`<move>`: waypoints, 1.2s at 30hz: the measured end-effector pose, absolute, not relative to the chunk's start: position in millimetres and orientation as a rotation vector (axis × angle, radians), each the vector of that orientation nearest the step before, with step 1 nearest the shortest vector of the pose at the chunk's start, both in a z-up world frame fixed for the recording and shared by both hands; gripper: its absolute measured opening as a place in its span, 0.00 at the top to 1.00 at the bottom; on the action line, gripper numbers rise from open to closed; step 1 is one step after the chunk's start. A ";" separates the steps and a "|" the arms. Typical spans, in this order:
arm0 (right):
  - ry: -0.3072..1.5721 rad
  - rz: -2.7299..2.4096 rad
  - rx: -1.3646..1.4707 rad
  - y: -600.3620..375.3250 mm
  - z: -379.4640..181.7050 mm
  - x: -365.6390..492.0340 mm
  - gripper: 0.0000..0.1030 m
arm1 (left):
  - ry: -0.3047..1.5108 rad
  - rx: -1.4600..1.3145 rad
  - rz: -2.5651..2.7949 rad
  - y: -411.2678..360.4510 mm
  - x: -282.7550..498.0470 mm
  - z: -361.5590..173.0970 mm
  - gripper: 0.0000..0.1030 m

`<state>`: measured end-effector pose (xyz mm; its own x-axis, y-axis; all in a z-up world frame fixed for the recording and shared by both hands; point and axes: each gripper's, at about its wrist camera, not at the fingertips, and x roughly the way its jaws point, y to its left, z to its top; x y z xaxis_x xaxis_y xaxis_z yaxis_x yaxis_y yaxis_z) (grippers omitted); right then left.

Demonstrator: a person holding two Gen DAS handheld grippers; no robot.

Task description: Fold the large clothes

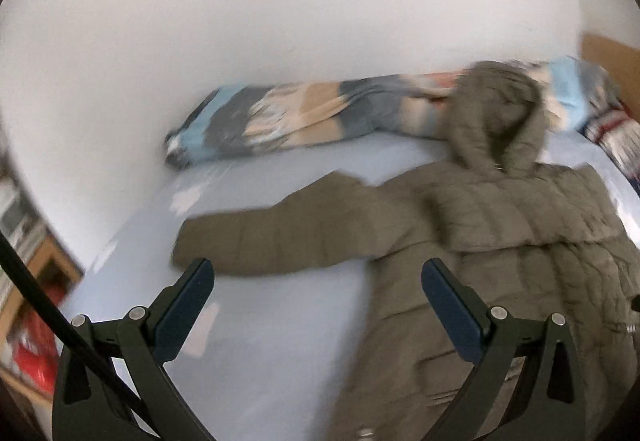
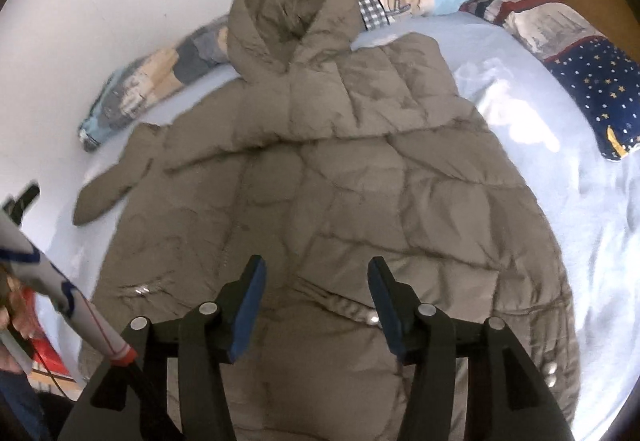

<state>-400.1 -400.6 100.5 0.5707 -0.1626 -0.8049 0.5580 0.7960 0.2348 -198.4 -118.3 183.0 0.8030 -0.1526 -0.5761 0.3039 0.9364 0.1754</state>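
While spread on the bed (image 2: 560, 181), coat (image 2: 340, 181) below both empty, wide tongs (image 2: 316, 281).

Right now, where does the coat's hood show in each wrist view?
Left wrist: hood upper right, lying against the patterned blanket.
Right wrist: hood top centre, above the coat's body.
Shared landmark: that blanket along the white wall, behind the hood in both.

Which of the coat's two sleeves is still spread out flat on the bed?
The sleeve by the left gripper lies stretched across the sheet; the other is folded over the coat.
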 end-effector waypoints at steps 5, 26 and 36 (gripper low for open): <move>0.864 -0.418 0.499 -395.6 101.4 -394.2 0.44 | 0.702 0.111 -0.113 -45.4 -150.1 160.3 0.00; 0.944 -0.319 0.404 -378.6 82.1 -359.4 0.44 | 0.946 -0.652 -0.120 90.4 0.2 64.8 0.07; 0.952 -0.331 0.404 -387.9 80.4 -356.0 0.44 | 0.938 -0.850 -0.143 113.4 49.8 28.2 0.22</move>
